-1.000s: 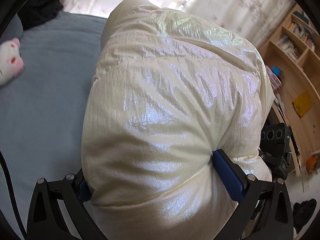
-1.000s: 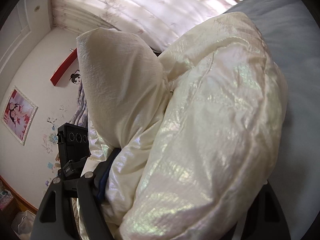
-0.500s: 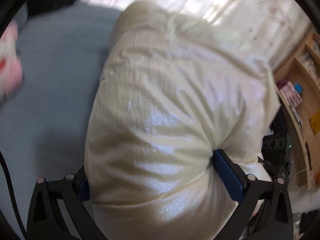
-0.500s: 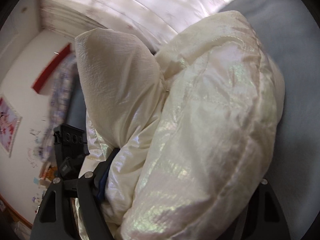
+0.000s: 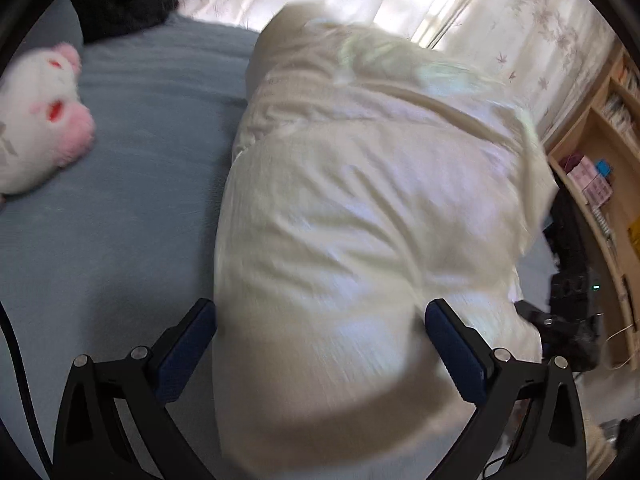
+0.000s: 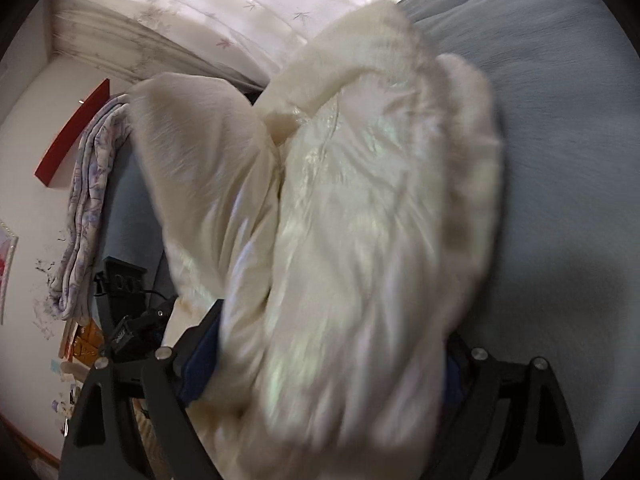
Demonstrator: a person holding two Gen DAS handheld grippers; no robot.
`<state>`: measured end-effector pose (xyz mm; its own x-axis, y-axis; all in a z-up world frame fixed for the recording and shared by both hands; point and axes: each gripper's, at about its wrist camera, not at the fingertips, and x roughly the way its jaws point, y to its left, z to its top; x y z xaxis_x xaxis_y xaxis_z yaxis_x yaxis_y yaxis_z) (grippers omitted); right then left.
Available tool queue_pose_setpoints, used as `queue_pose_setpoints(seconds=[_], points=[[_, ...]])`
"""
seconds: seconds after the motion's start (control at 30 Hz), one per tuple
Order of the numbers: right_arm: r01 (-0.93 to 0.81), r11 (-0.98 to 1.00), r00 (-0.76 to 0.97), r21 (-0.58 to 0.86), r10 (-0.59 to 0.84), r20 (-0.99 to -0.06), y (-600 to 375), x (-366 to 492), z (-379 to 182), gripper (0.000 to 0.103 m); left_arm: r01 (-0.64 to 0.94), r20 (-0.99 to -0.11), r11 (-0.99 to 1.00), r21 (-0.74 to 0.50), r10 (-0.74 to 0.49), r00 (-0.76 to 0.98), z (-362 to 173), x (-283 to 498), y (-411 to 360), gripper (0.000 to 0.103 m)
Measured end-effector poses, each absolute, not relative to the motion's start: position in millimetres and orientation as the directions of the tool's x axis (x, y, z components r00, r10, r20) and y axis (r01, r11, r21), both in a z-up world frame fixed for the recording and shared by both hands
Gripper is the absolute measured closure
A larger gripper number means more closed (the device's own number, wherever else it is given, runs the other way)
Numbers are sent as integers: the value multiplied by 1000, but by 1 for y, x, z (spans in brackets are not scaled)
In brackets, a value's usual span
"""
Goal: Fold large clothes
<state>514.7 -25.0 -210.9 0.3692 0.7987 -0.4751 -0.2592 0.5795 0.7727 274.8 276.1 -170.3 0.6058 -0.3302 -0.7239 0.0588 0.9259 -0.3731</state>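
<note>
While its bulk is draped forward over the grey-blue bed (image 5: 132,216), the cream, pearly-sheened padded jacket (image 5: 360,208) is seen running lengthwise away from both claws, its long axis pointing from the fingers toward the pale curtained window (image 5: 360,4). Through the left wrist camera, the near end of the garment is found between the two blue-padded fingers (image 5: 452,344) of the left claw (image 5: 320,344), which stands wide: the left pad is just beside the fabric edge and no pinch is evident, though blur prevents certainty about light contact. Through the right wrist camera, the jacket (image 6: 352,240) is seen bunched and folded on itself, with a matt cream lining flap raised on the left; it fills the space between the fingers of the right claw (image 6: 324,364), and whether that claw is clamped or merely surrounds the cloth cannot be told, the right pad being hidden. The garment lies directly ahead of each claw, touching or nearly so, so neither hand is judged clearly nearer. Any coming fold would be expected to run along that long axis. Further out, a white and pink plush toy (image 5: 40,120) lies well apart on the bed, and wooden shelves (image 5: 600,152) stand beyond the far side.
</note>
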Motion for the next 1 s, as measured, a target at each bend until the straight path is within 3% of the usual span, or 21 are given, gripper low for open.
queue_pose_setpoints(seconds=[0.13, 0.3, 0.57, 0.7, 1.0], points=[[-248, 626, 348, 740, 770, -535, -55, 460, -194, 7, 65, -740, 951, -304, -278, 613, -146, 218, 253, 1], [-313, 659, 306, 684, 752, -585, -72, 369, -150, 7, 86, -742, 956, -281, -274, 612, -112, 152, 196, 1], [-418, 735, 380, 534, 675, -632, -86, 220, -62, 7, 122, -716, 958, -258, -275, 642, -25, 29, 94, 1], [-394, 802, 445, 448, 593, -671, -107, 155, -42, 7, 110, -711, 964, -244, -255, 655, -5, -31, 55, 1], [-352, 838, 478, 416, 543, -690, -150, 57, -24, 7, 76, -727, 985, -156, -166, 666, 20, -130, 4, 1]])
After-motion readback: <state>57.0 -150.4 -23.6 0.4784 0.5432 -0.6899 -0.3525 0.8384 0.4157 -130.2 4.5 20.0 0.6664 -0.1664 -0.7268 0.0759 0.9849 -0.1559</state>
